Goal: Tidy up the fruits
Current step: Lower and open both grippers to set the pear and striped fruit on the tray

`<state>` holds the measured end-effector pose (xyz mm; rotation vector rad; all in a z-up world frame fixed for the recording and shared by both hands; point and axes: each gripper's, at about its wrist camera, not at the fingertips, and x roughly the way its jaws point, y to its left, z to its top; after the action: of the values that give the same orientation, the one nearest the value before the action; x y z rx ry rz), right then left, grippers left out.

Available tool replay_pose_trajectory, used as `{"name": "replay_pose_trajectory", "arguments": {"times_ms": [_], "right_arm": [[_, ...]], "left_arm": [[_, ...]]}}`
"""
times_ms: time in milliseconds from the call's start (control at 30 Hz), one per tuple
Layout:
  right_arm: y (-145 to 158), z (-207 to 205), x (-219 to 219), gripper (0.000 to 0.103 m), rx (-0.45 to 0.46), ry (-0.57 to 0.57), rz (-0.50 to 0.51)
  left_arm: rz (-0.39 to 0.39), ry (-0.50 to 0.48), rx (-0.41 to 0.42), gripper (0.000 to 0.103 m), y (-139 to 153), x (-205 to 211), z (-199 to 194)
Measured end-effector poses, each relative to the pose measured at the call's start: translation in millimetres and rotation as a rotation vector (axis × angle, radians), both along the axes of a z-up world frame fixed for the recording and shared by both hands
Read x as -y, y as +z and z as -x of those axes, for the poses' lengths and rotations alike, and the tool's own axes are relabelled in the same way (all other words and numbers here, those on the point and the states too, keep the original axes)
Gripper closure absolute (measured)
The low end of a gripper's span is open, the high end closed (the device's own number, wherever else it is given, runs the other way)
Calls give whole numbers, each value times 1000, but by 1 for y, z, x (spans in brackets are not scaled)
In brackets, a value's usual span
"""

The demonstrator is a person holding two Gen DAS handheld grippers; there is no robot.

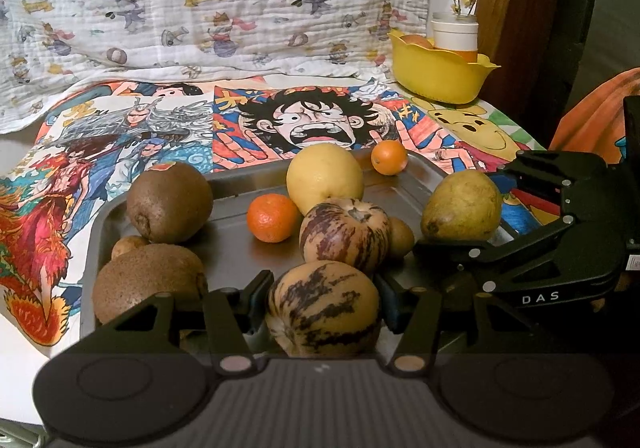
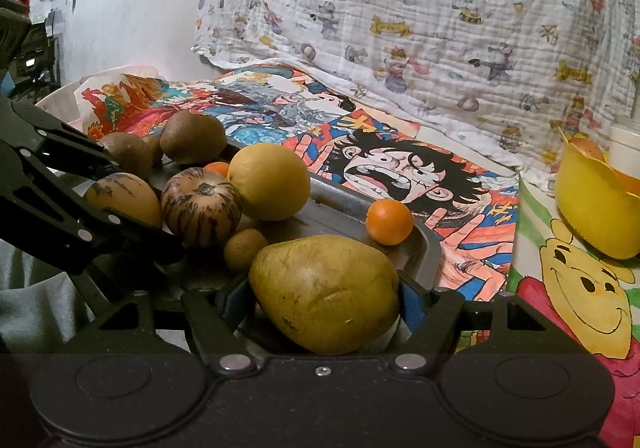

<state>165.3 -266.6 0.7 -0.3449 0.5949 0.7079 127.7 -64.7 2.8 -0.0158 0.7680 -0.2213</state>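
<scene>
Fingers of our left gripper (image 1: 323,306) clamp a purple-streaked tan melon (image 1: 324,308) over the grey metal tray (image 1: 228,248). Our right gripper (image 2: 326,298) pinches the yellow-green pear (image 2: 326,292).

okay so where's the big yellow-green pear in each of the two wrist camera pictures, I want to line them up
Left wrist view: the pear lies at the right of the tray, just beyond the right gripper.
Right wrist view: the pear fills the bottom centre, between the right gripper's fingers.
Shared landmark: the yellow basket, behind and right of the tray in both views.
</scene>
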Motion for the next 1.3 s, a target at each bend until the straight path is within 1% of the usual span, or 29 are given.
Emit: {"name": "replay_pose_trajectory", "arguments": {"times_ms": [233, 400, 467, 700, 867, 1067, 1300], "right_arm": [[-1, 2, 1, 27, 5, -9, -5], [-1, 4, 2, 27, 10, -18, -12], [-1, 6, 2, 25, 17, -21, -10], [-1, 9, 3, 21, 42, -35, -8], [0, 11, 6, 19, 55, -48, -18], [3, 15, 9, 15, 72, -67, -30], [6, 21, 14, 12, 96, -100, -53]], "left_arm": [[-5, 6, -2, 44, -1, -2, 1], [4, 18, -5, 42, -1, -3, 4], [10, 21, -6, 39, 0, -3, 4], [25, 23, -6, 34, 1, -3, 9], [27, 26, -4, 27, 2, -3, 12], [15, 25, 24, 21, 7, 2, 20], [-1, 32, 64, 17, 15, 1, 32]]}}
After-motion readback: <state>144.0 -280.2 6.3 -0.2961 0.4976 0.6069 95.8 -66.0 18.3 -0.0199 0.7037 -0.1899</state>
